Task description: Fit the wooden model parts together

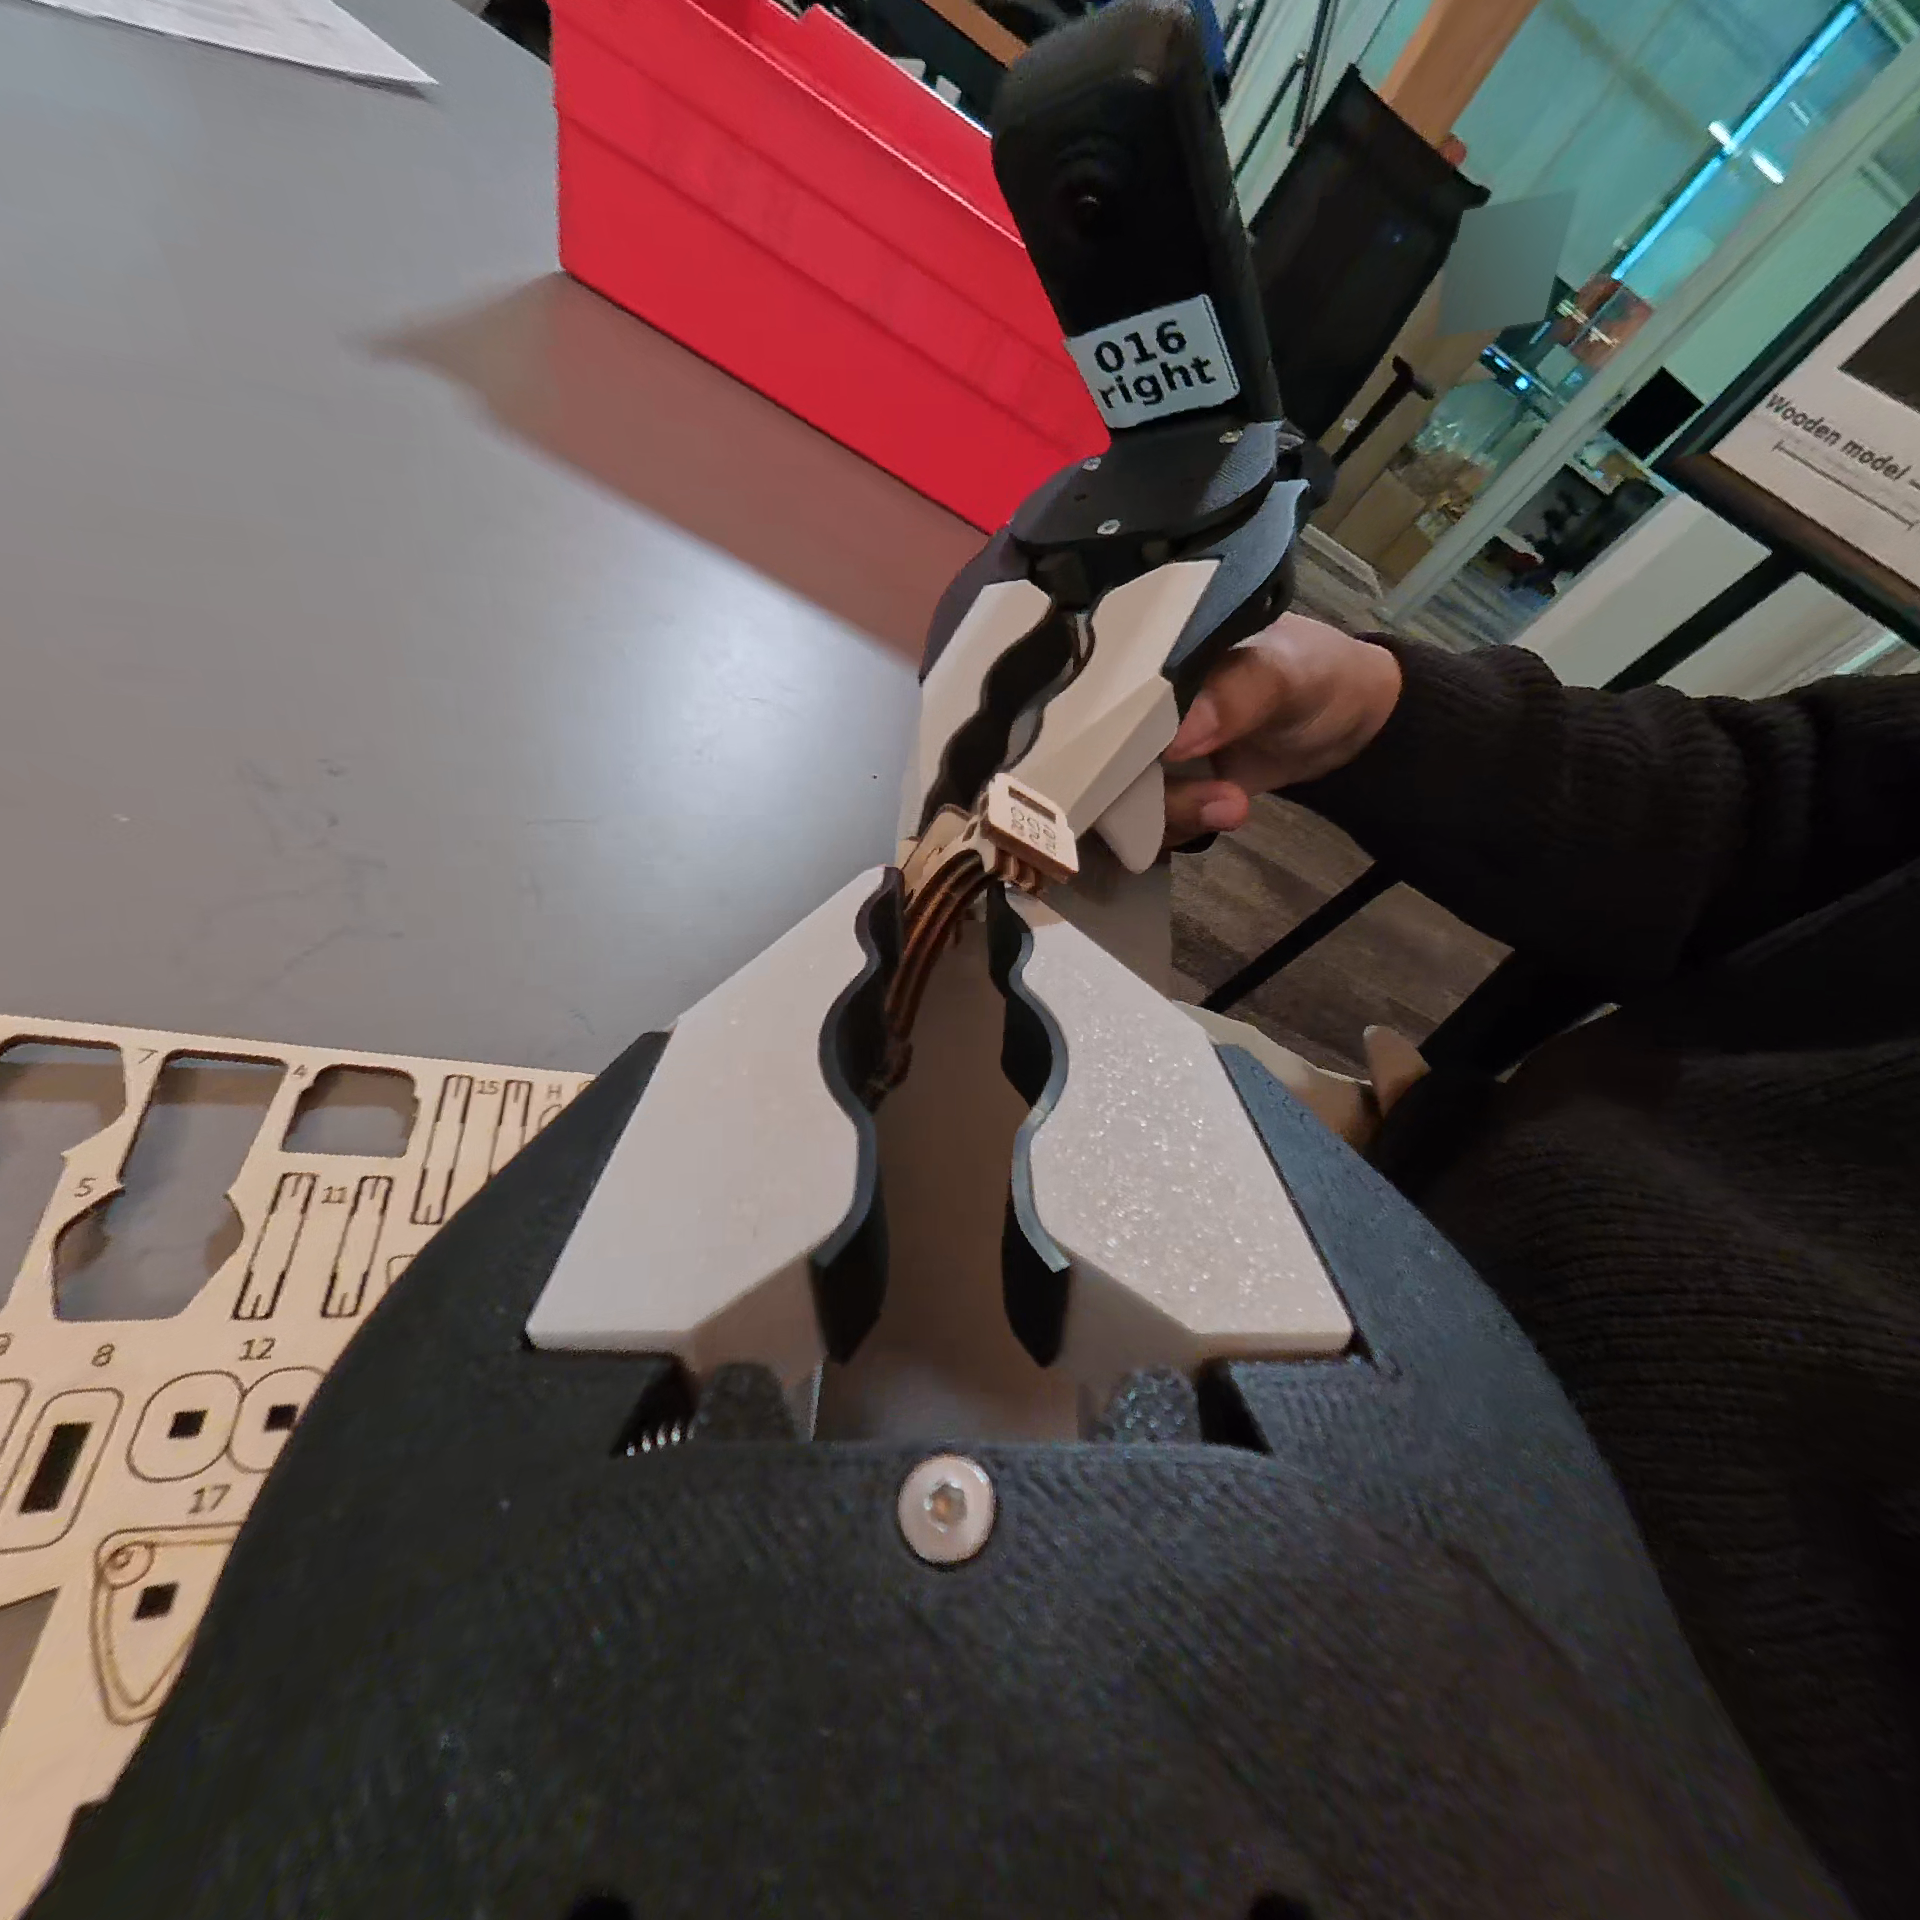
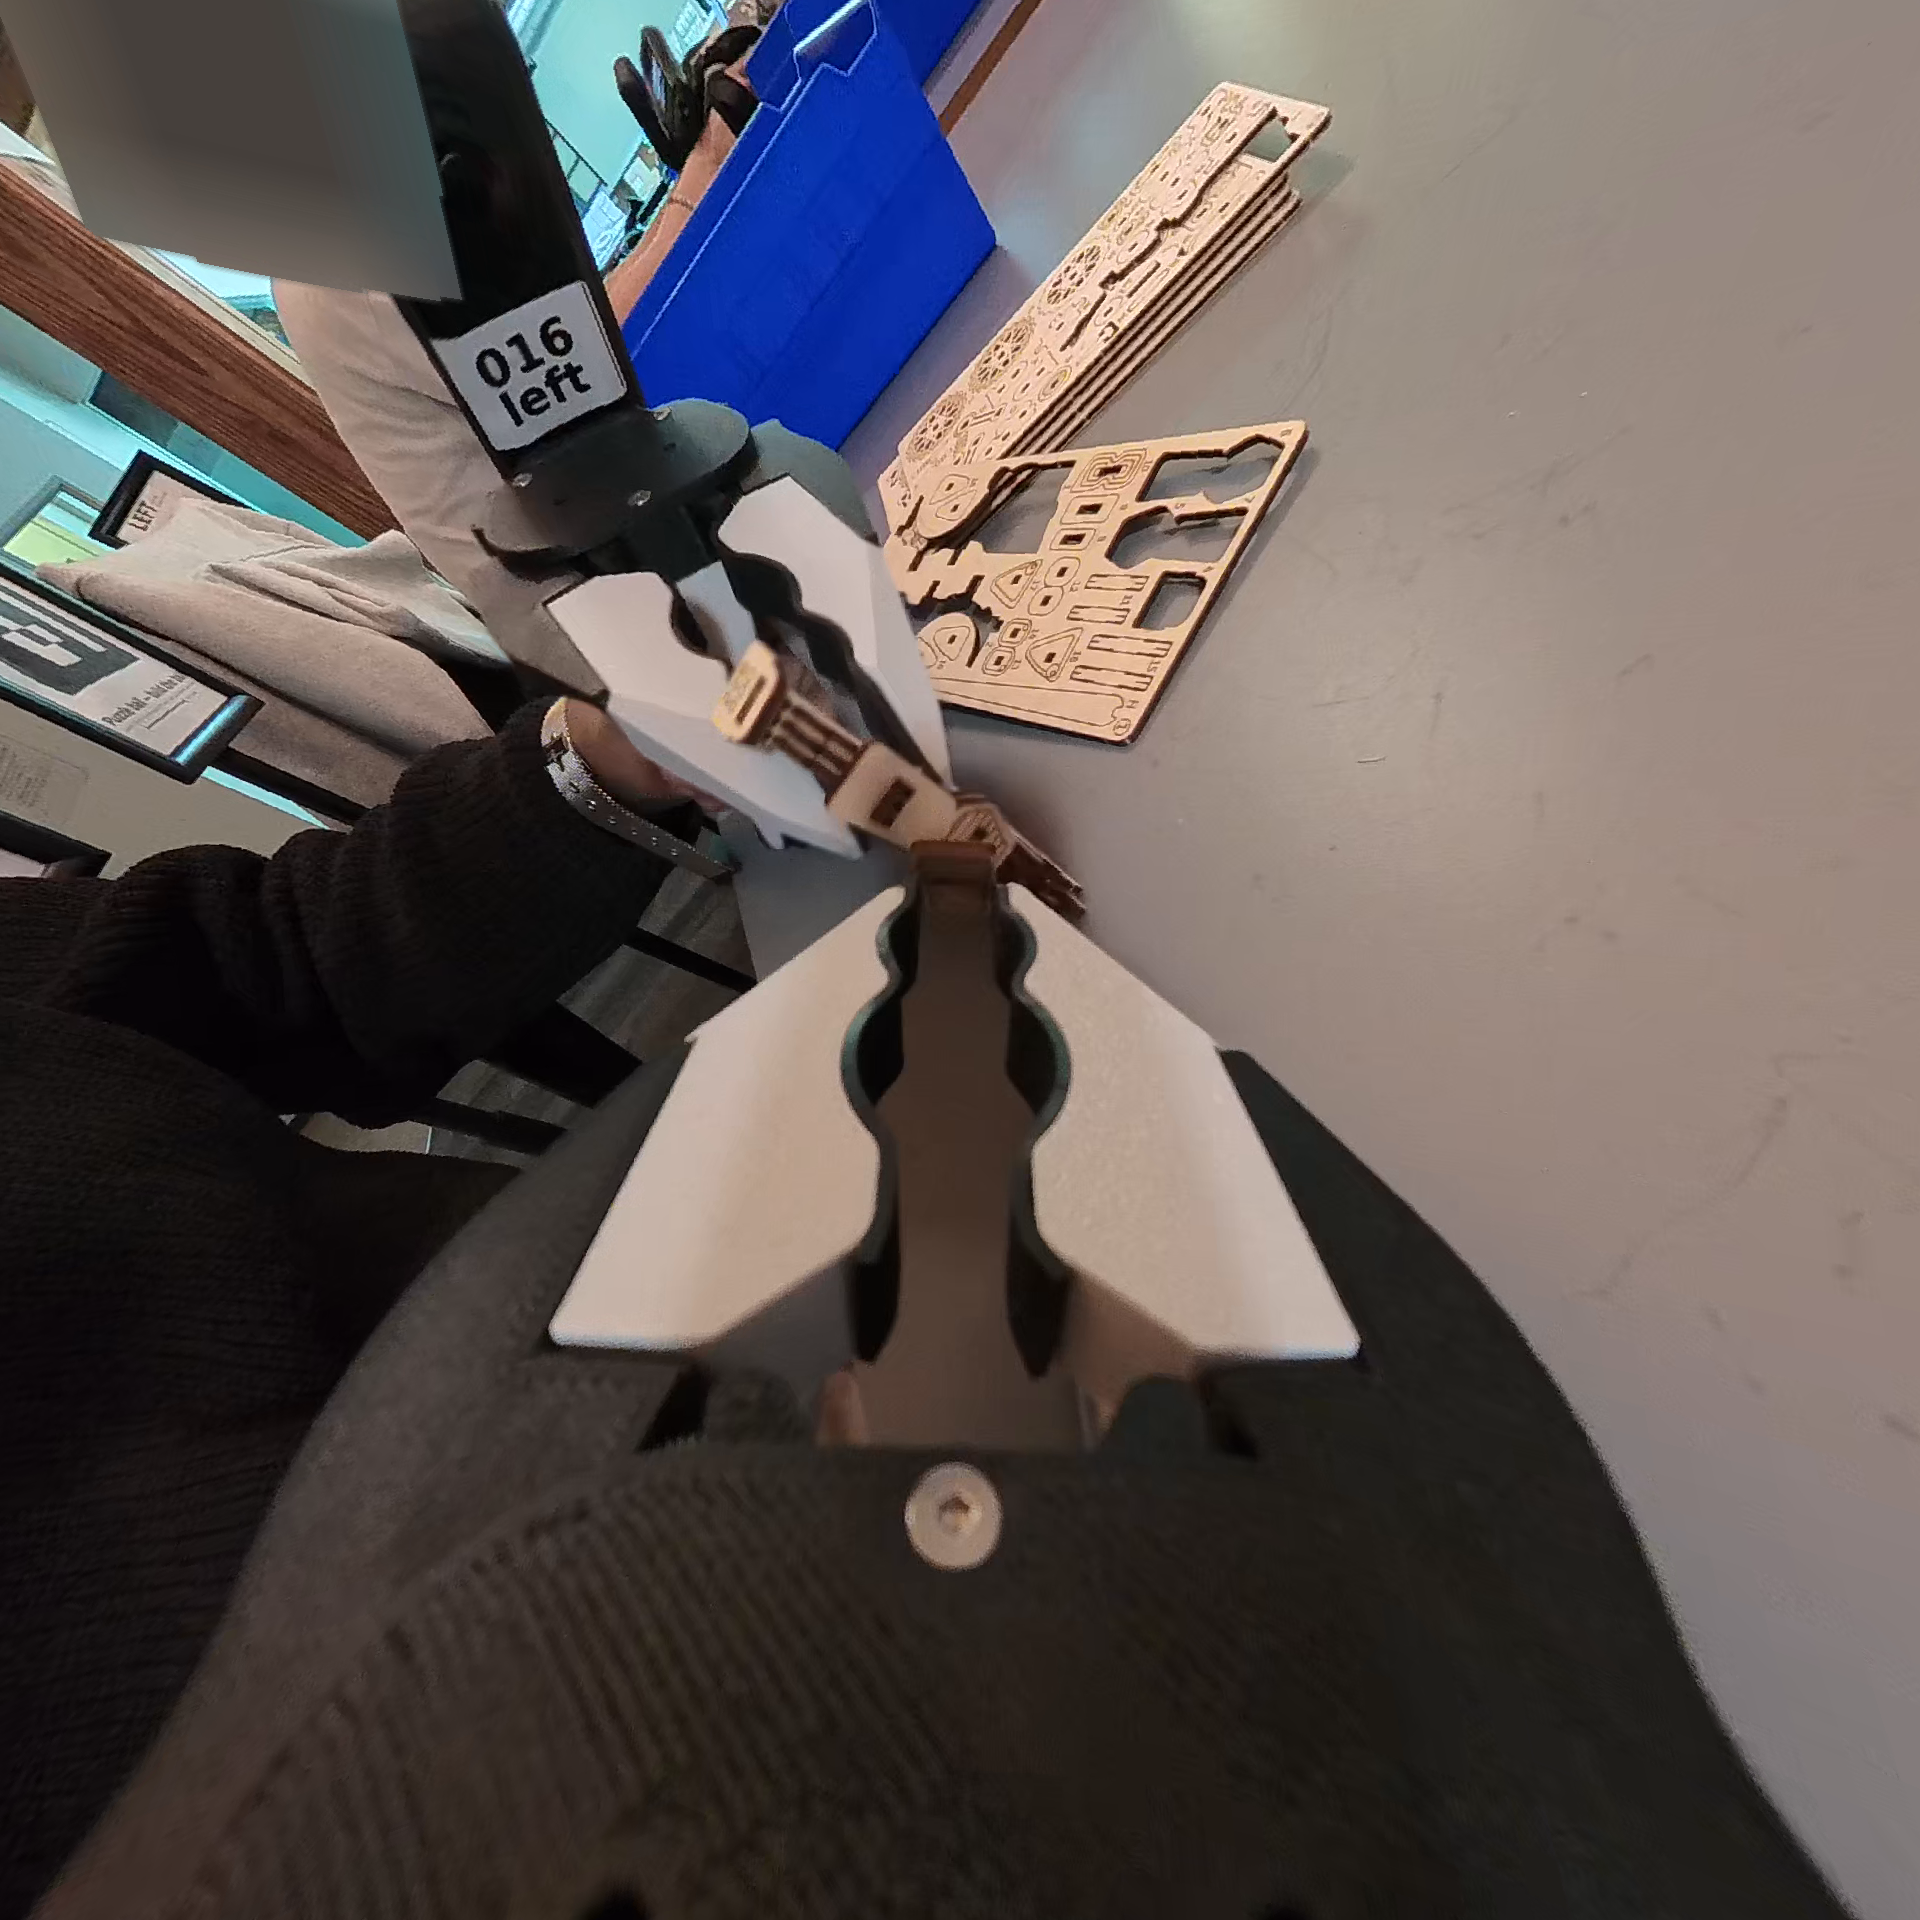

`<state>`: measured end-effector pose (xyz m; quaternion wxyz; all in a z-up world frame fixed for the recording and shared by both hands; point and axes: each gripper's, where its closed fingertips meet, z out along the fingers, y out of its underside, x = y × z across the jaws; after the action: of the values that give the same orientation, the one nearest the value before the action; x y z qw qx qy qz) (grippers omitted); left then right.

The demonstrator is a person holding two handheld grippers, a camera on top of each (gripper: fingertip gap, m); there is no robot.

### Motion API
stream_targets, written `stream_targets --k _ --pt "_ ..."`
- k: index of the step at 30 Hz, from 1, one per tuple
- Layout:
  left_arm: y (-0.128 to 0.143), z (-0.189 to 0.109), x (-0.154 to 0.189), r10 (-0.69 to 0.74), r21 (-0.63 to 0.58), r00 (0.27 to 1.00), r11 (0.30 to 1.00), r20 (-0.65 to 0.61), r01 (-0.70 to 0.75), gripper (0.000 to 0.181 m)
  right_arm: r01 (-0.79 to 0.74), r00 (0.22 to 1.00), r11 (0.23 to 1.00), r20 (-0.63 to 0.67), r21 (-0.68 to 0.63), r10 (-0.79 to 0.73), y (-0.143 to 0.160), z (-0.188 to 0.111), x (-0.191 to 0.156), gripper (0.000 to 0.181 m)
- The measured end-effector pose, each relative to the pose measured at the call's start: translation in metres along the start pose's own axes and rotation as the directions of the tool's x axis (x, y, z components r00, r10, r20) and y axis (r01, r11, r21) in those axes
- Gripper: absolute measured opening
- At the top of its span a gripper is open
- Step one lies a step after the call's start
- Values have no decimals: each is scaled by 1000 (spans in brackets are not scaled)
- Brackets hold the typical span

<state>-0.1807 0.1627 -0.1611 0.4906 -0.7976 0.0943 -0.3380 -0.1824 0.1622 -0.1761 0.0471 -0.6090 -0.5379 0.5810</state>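
In the left wrist view my left gripper [image 1: 940, 899] is shut on a wooden assembly [image 1: 920, 956] of several curved ribs stacked side by side. My right gripper [image 1: 1023, 836] meets it from above, shut on a small flat wooden piece [image 1: 1034, 826] that touches the assembly's top end. In the right wrist view my right gripper [image 2: 951, 896] holds that small piece [image 2: 951, 858] at its tips. The left gripper [image 2: 883, 800] faces it, holding the ribbed assembly [image 2: 816, 740], which has a light cross plate [image 2: 883, 792] on it. Both are held above the grey table's [image 2: 1507, 935] edge.
A punched-out wooden parts sheet [image 2: 1117, 582] lies on the table, with a stack of more sheets [image 2: 1143, 281] behind it. The sheet also shows in the left wrist view [image 1: 156, 1351]. A red bin [image 1: 790, 239] and a blue bin [image 2: 831, 239] stand at the back. Dark sleeves [image 1: 1662, 810] hold the grippers.
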Motion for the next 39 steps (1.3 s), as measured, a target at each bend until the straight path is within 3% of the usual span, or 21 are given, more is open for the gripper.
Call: stream_targets --k 6,13,17,22,31,39 --pt "-9 -7 -12 -49 64 998 997 29 47 10 -11 1000 1000 26 24 11 -4 -2 -3 13" --pt "-10 -9 5 -65 69 991 995 -115 73 10 -11 993 995 120 95 -1 -17 -12 -15 12" --pt "-2 -4 15 -61 18 984 998 -166 65 9 52 983 997 175 56 -61 -12 -15 -27 12" --pt "1 -2 13 -76 -1 986 997 -149 76 10 161 982 986 112 -50 -154 7 -8 -19 13" --pt "-1 -2 -2 -135 15 988 990 -77 137 25 142 988 988 67 -57 -138 8 -2 -12 13" --pt "5 -5 -6 -143 -23 988 990 -61 142 24 112 992 993 56 -35 -110 5 -4 -8 13"
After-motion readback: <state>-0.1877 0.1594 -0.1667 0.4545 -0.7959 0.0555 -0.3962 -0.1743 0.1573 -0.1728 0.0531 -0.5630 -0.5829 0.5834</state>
